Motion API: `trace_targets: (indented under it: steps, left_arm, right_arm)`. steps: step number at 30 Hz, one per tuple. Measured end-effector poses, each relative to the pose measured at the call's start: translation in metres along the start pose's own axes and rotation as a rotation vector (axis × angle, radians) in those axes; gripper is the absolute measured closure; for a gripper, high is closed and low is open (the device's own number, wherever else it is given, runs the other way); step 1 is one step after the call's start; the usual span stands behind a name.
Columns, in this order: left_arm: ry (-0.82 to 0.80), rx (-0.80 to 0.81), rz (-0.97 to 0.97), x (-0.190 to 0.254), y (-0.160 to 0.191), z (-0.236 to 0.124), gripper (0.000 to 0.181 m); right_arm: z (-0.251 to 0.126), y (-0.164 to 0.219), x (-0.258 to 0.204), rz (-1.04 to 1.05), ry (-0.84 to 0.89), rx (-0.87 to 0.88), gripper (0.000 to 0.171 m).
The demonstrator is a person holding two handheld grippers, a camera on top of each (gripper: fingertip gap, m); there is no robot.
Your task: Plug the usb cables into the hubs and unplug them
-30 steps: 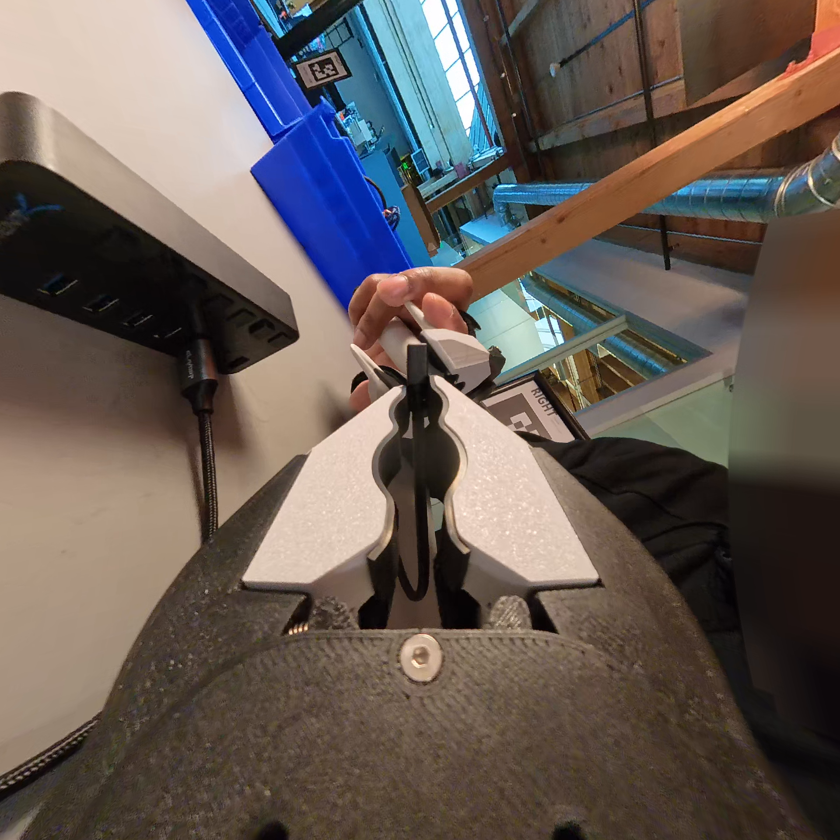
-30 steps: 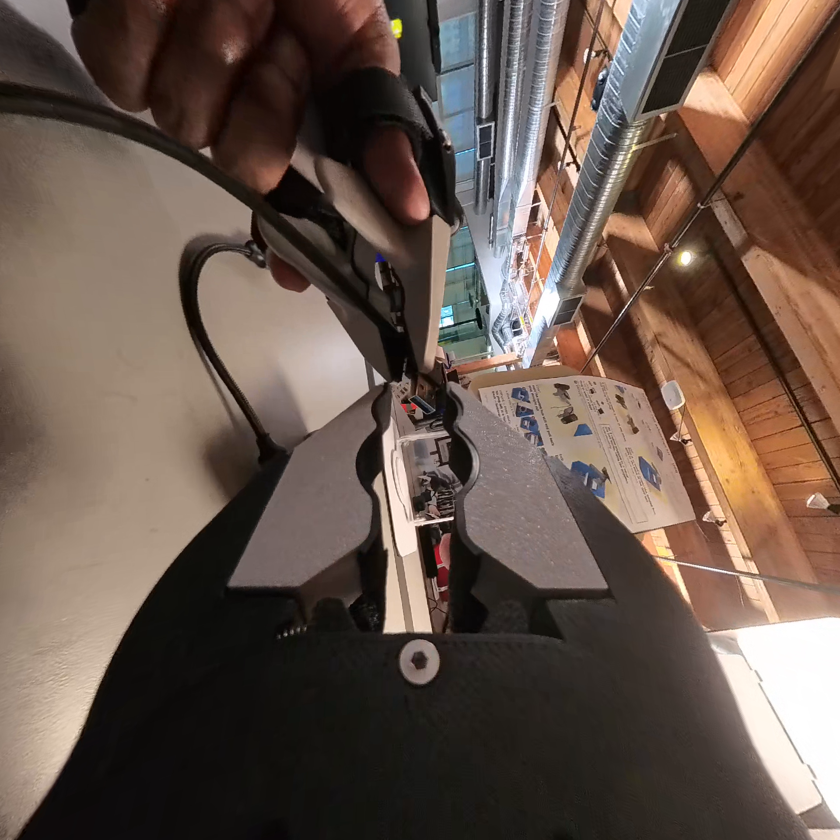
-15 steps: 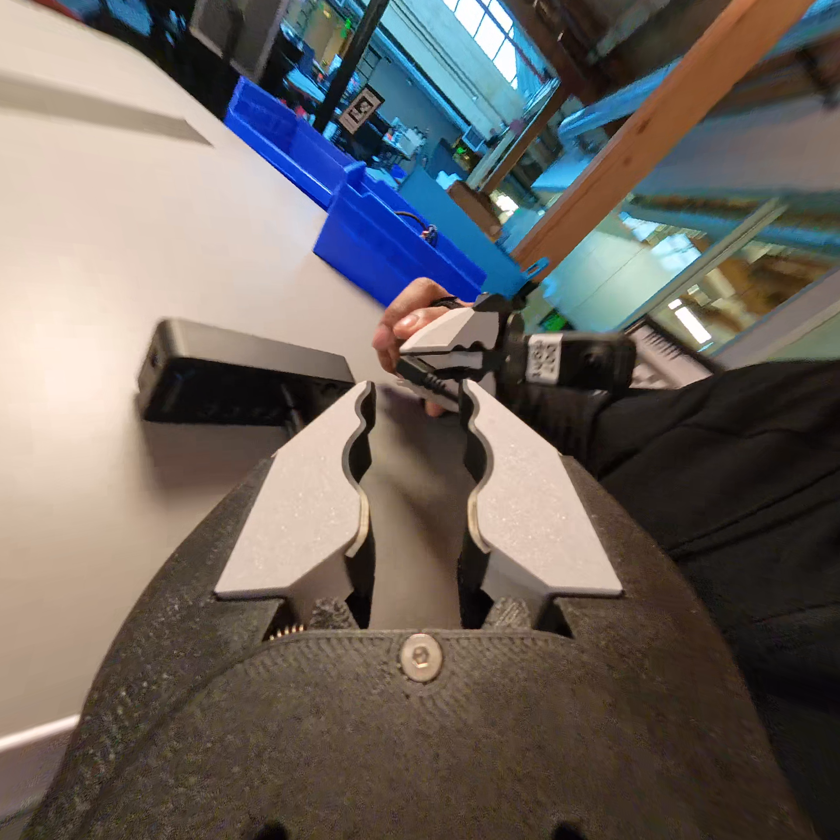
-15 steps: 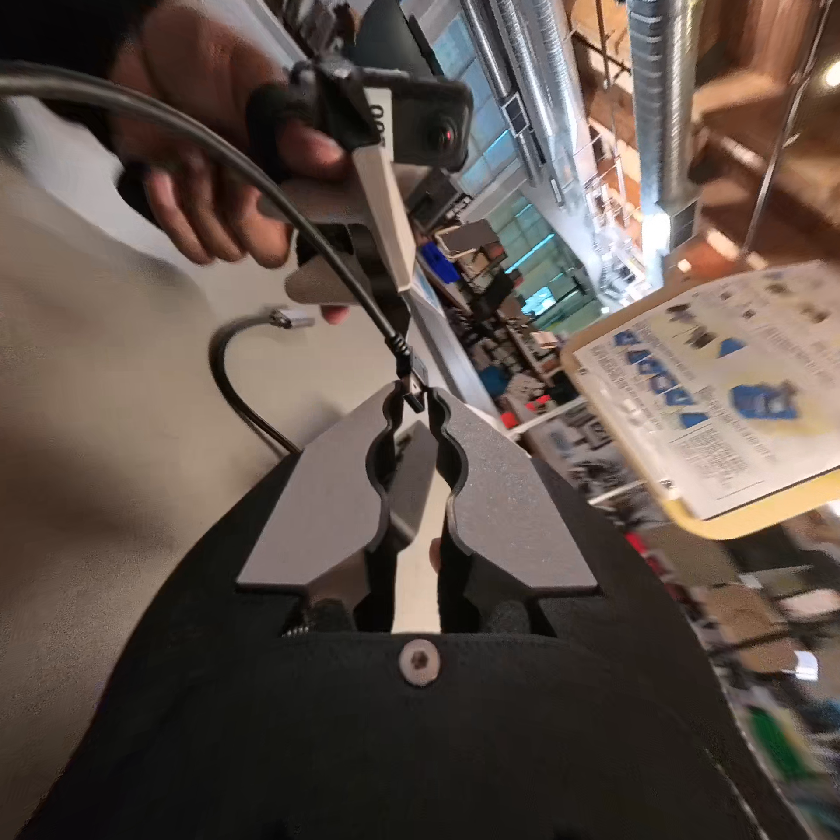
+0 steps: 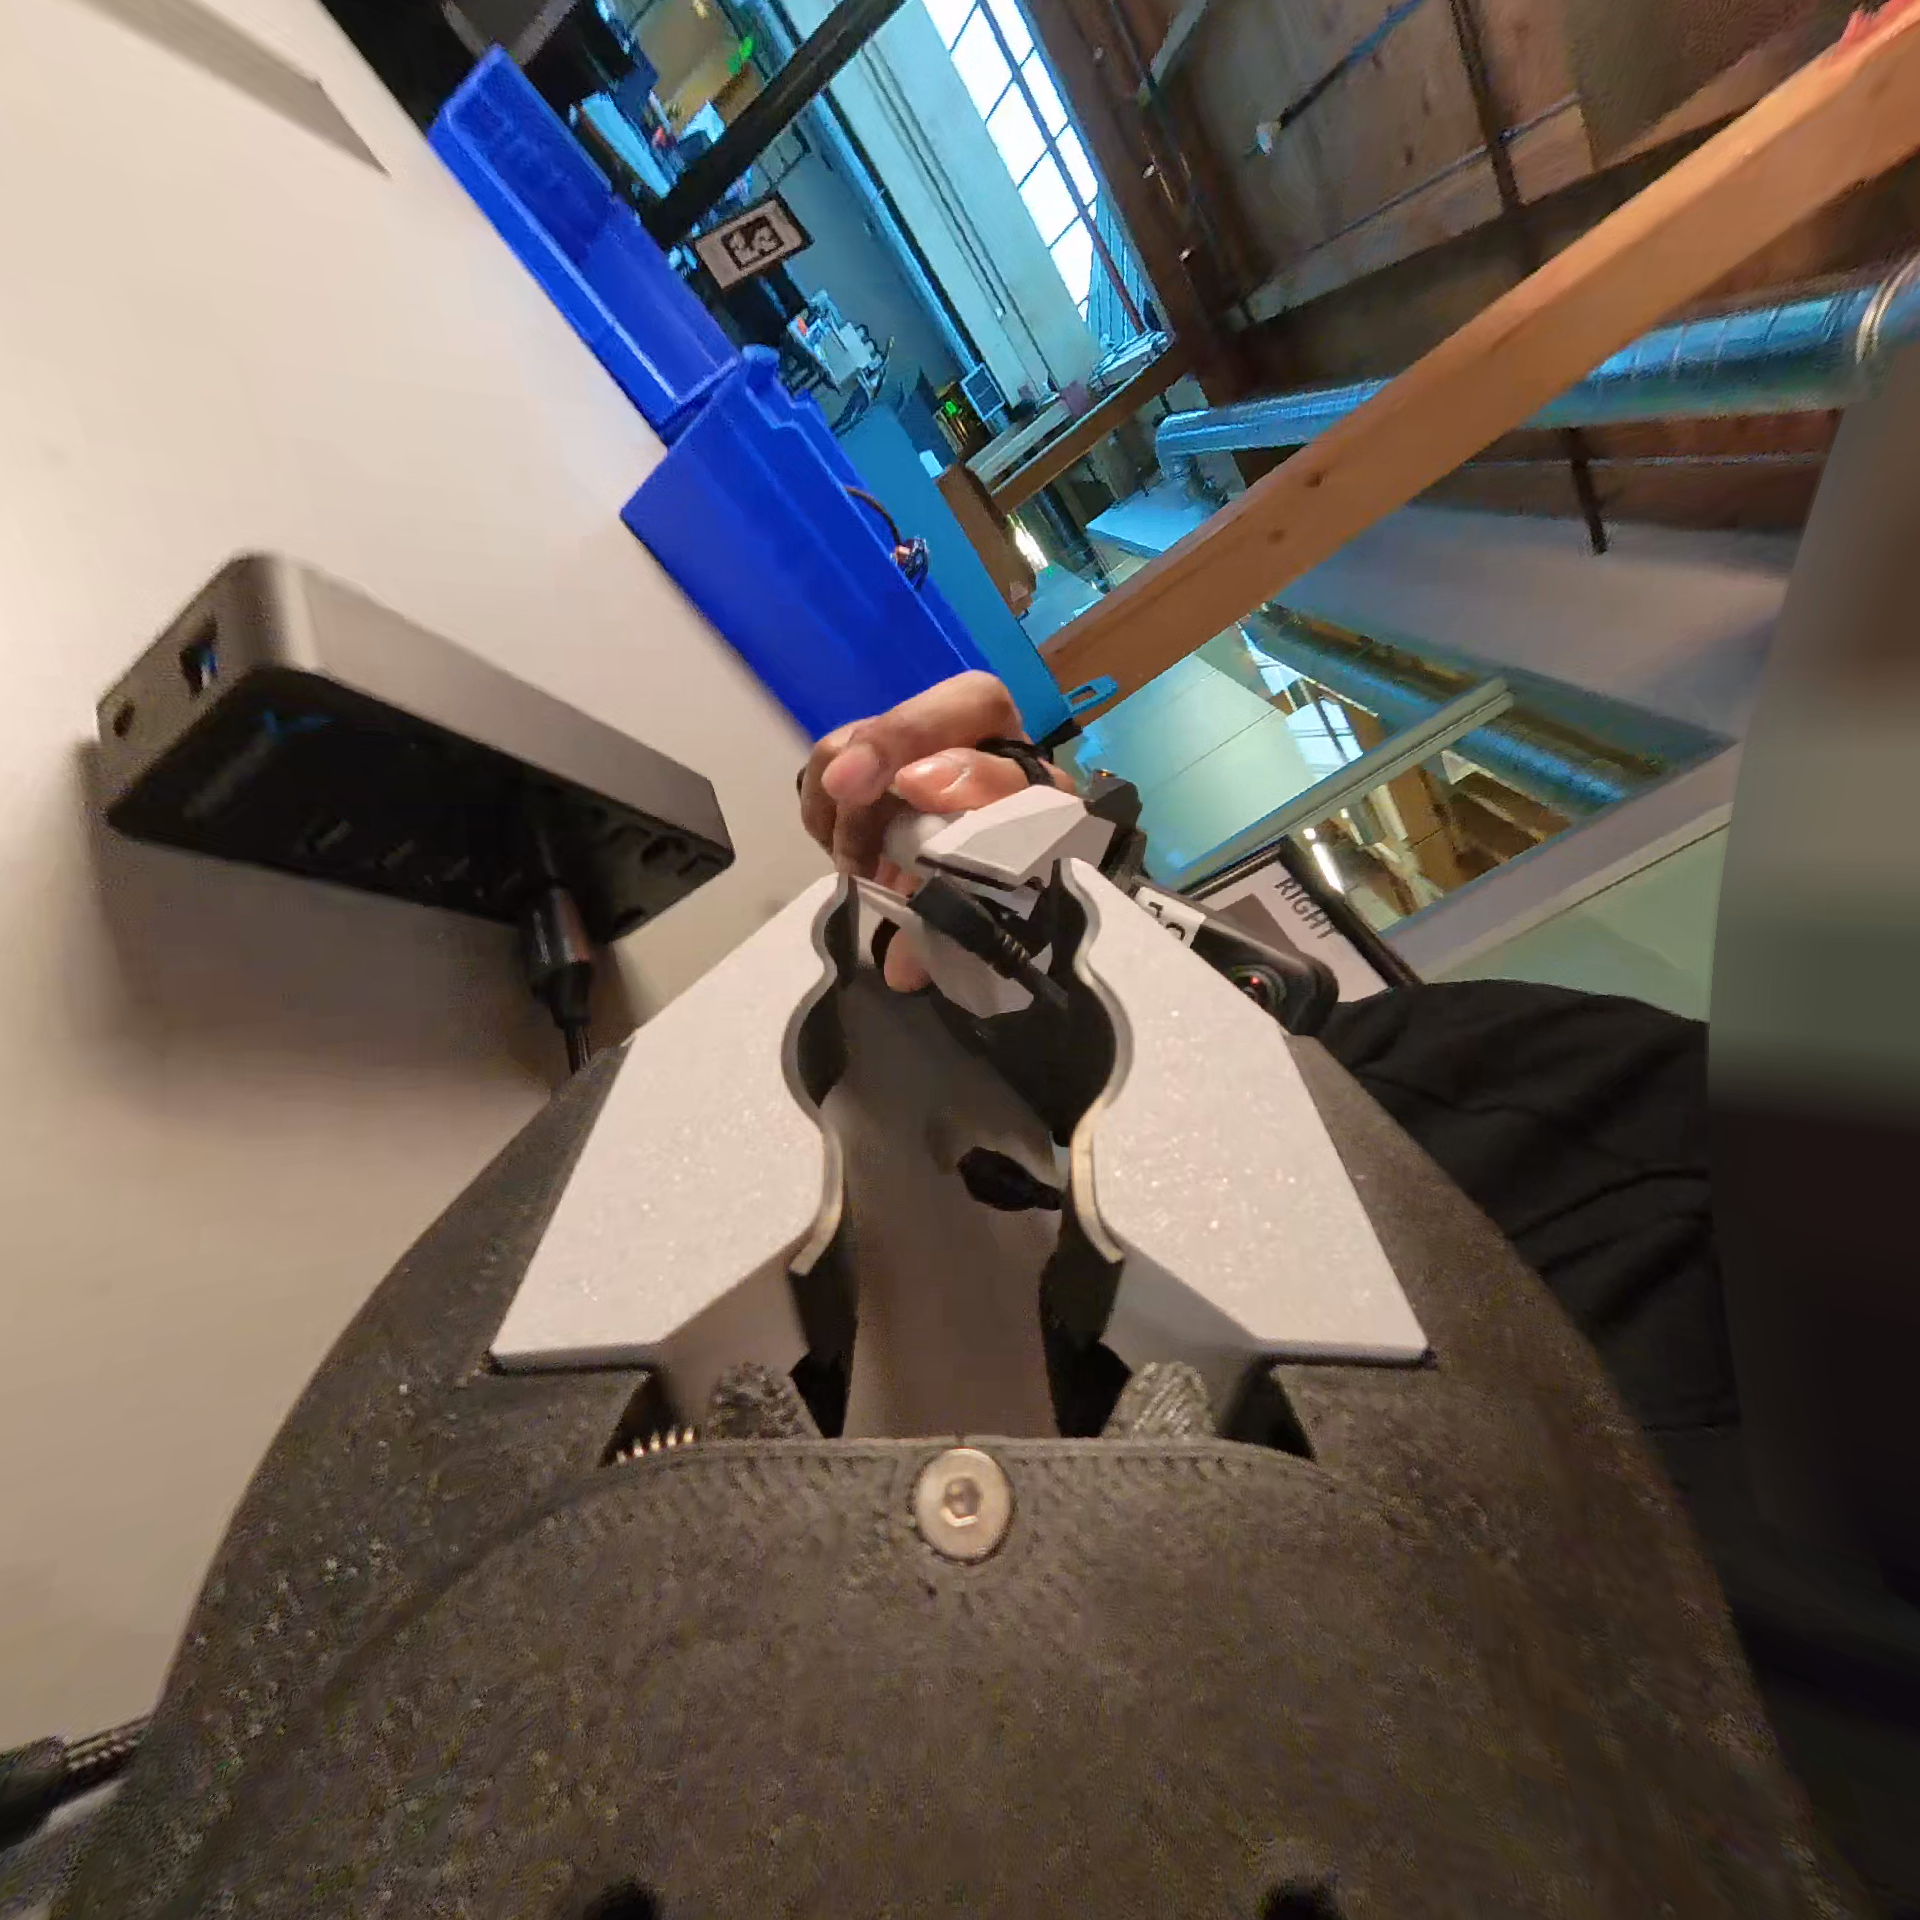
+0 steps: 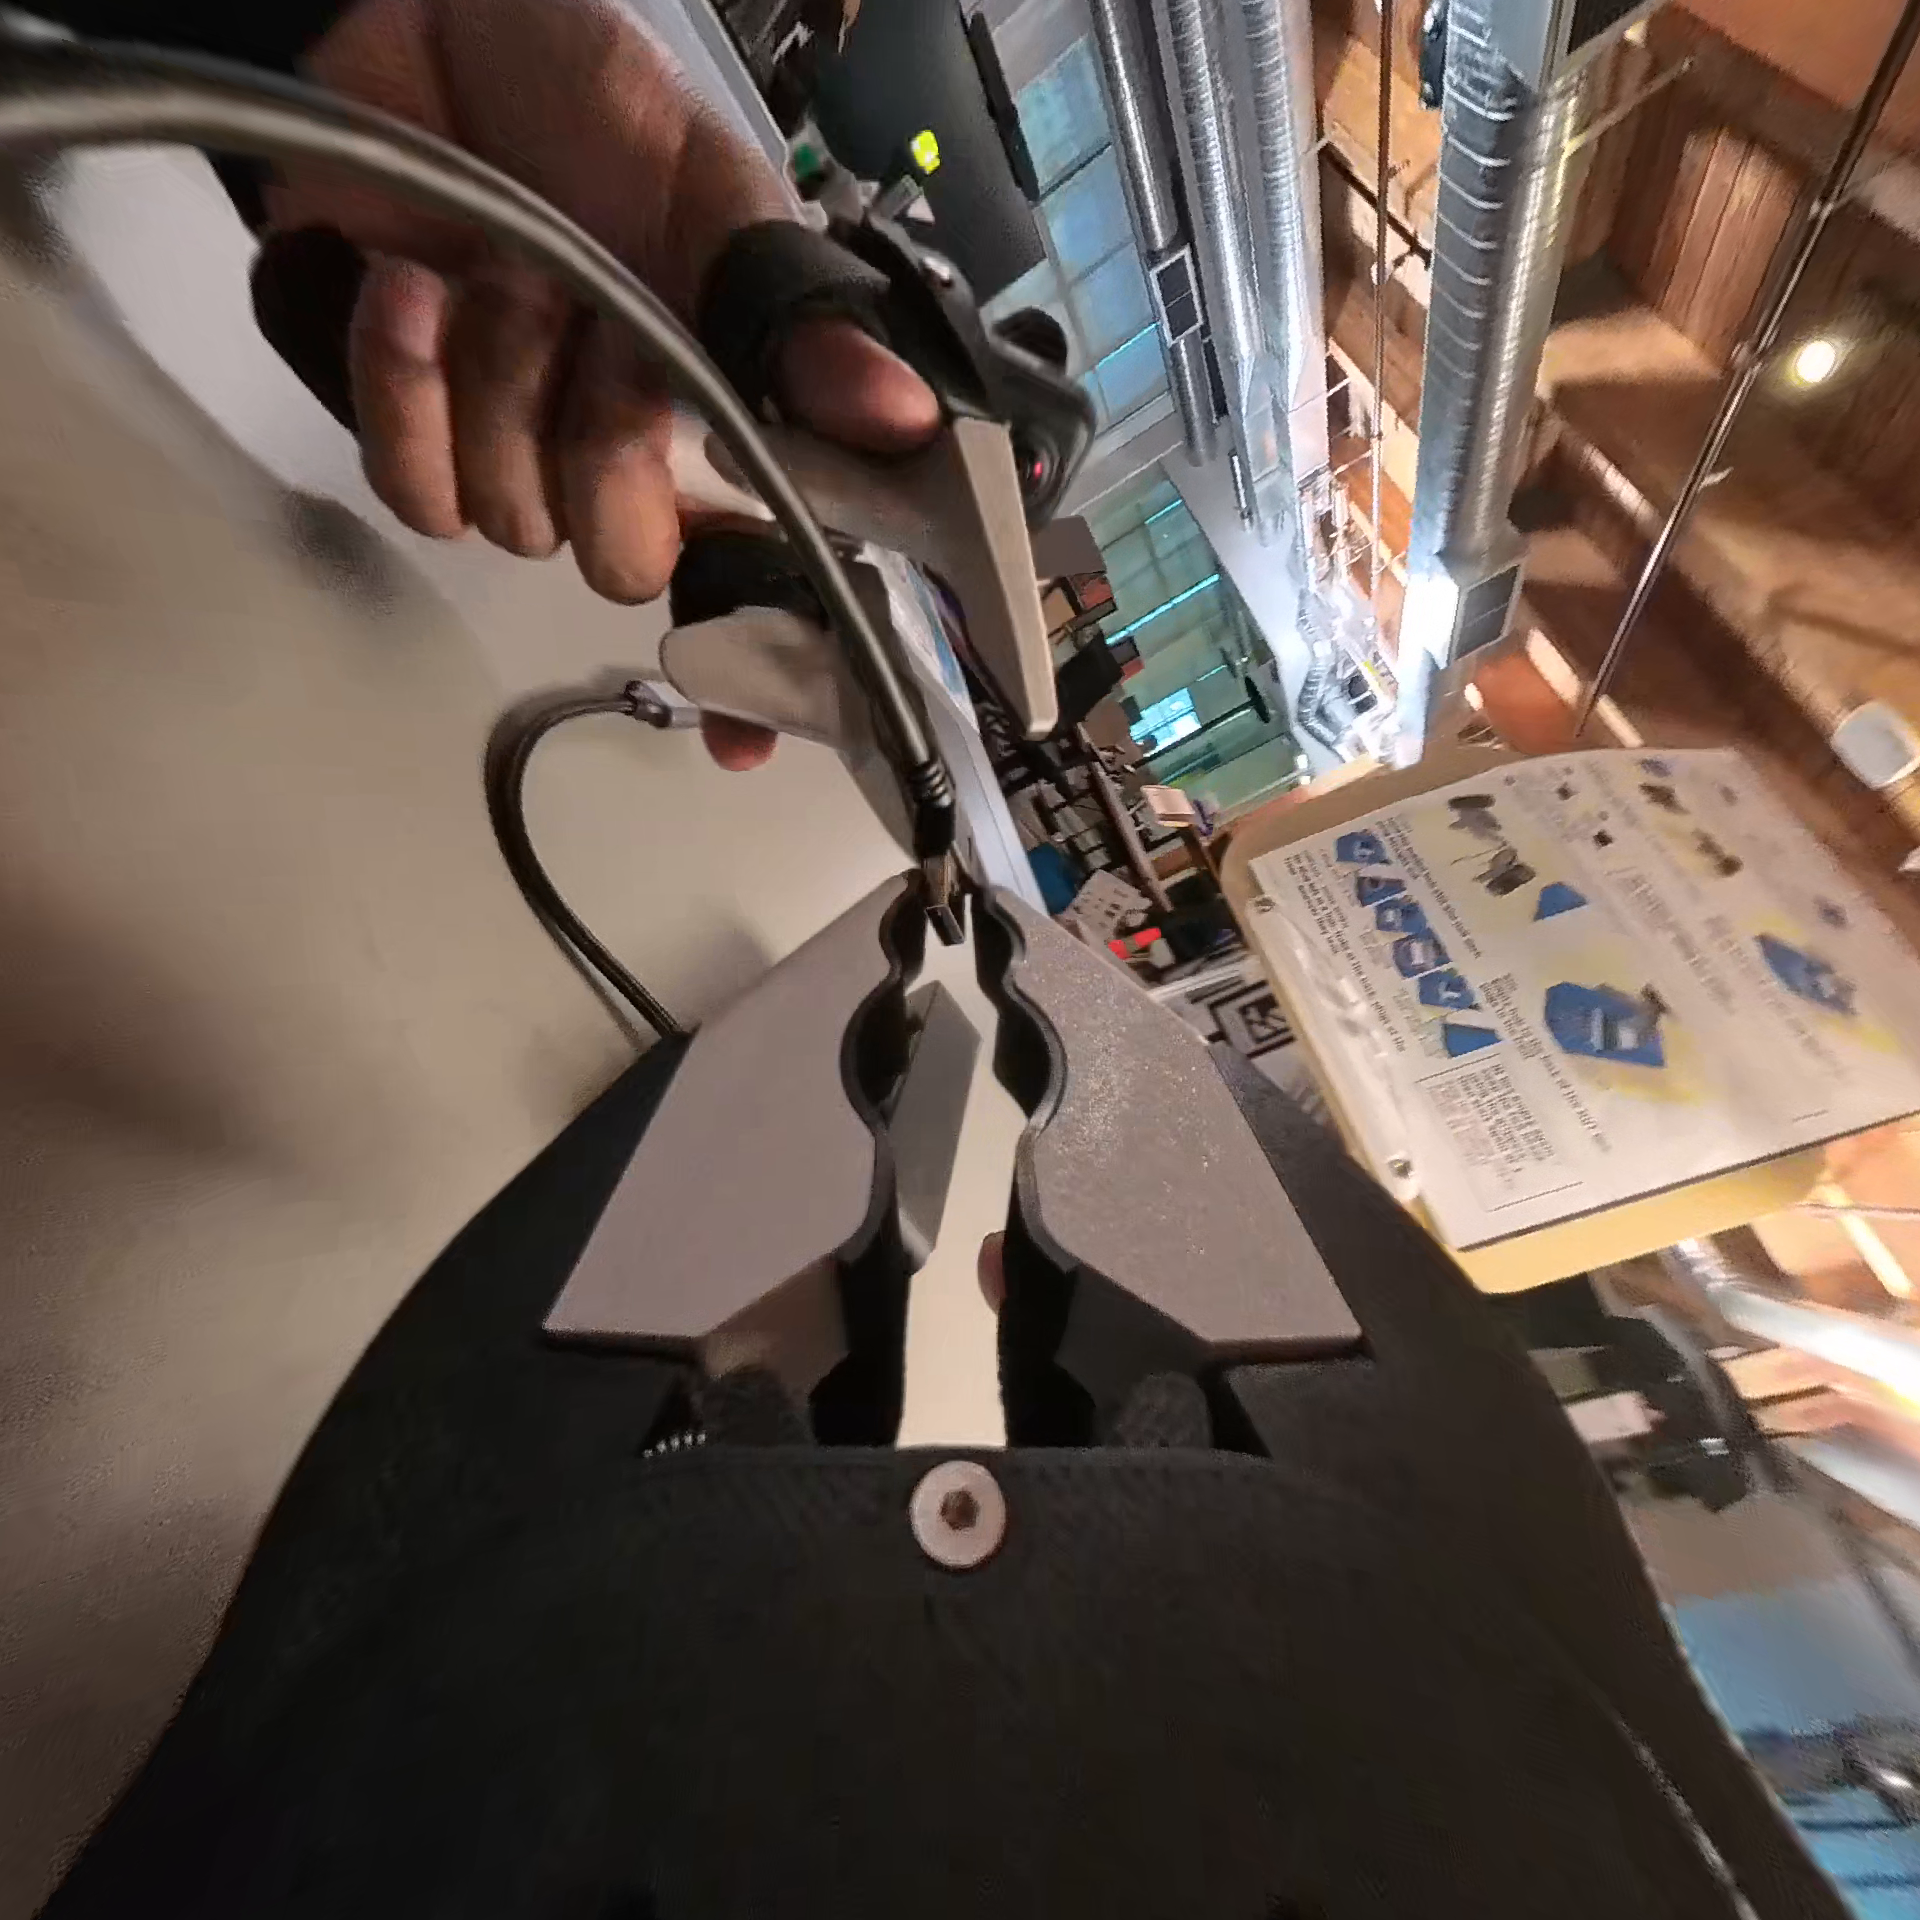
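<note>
My right gripper (image 6: 945,899) has dark fingers and is shut on the plug of a black USB cable (image 6: 727,436), which arcs up and to the left. My left gripper (image 5: 956,894) has light grey fingers and is open. In the left wrist view the right gripper (image 5: 987,842), held by a hand, sits between its tips with the plug (image 5: 951,914). In the right wrist view the cable runs between the left gripper's open fingers (image 6: 987,540). A black hub (image 5: 416,769) lies on the table to the left, with a braided cable (image 5: 556,935) plugged into it.
Blue bins (image 5: 790,540) stand behind the hub on the pale table (image 5: 260,364). A second cable with a silver plug (image 6: 644,707) lies loose on the table. A grey flat block (image 6: 935,1091) shows between my right fingers. An instruction board (image 6: 1558,987) stands at the right.
My left gripper was shut on the black cable and has opened and let it go. My right gripper has closed on the cable's plug. Both views have swung.
</note>
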State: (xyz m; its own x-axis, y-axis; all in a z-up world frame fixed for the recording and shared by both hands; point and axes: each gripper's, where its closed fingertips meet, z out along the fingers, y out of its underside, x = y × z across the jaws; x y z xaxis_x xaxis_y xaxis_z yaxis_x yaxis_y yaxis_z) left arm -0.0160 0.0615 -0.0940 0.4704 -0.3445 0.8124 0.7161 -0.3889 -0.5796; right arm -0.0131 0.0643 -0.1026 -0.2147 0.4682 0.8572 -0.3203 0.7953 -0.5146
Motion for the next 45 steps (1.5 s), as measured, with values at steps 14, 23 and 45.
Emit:
trace_targets:
  steps: [14,23,45]
  left_arm:
    - [-0.048,-0.051,0.062,-0.001,0.015,0.006,0.171]
    - [-0.018,0.340,0.504,0.088,-0.079,-0.074,0.172]
    - [-0.855,-0.125,1.253,-0.029,-0.037,-0.035,0.171]
  right_arm:
    - [0.003,0.000,0.000,-0.211,0.071,-0.039,0.159]
    - [0.005,0.065,0.031,0.536,-0.011,-0.356,0.127]
    - [0.024,0.089,-0.021,1.376,-0.282,-0.496,0.146]
